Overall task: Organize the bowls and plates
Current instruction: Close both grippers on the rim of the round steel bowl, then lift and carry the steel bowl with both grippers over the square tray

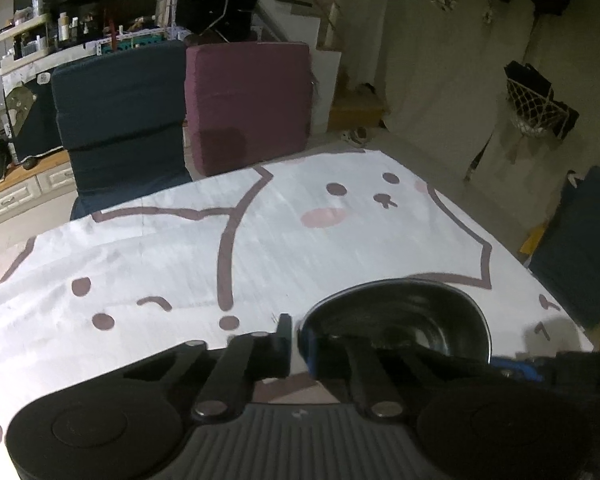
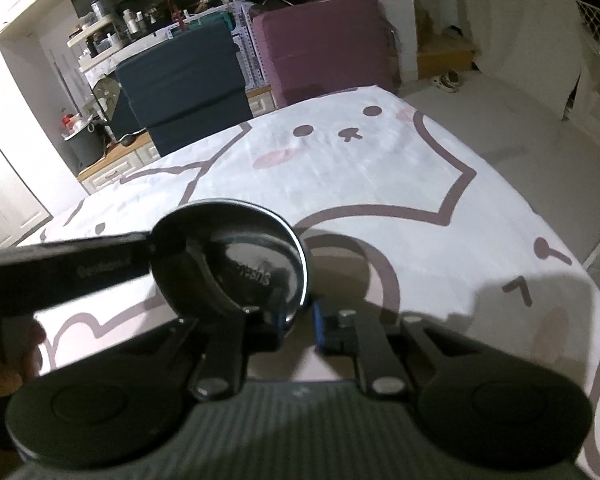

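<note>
Between the fingers of the left gripper [image 1: 295, 340] the rim of a shiny metal bowl [image 1: 400, 320] is sitting, the jaws nearly together and clenching on its near-left edge. Across from it, the right gripper [image 2: 298, 326] is pinching the bowl's [image 2: 236, 256] opposite rim between its blue pads. Both tongs are gripping the one bowl over a white tablecloth [image 1: 160, 260] printed with cartoon faces. Beyond the table's far edge a dark blue cushion [image 1: 120, 108] and a maroon cushion [image 1: 248, 104] are standing side by side.
</note>
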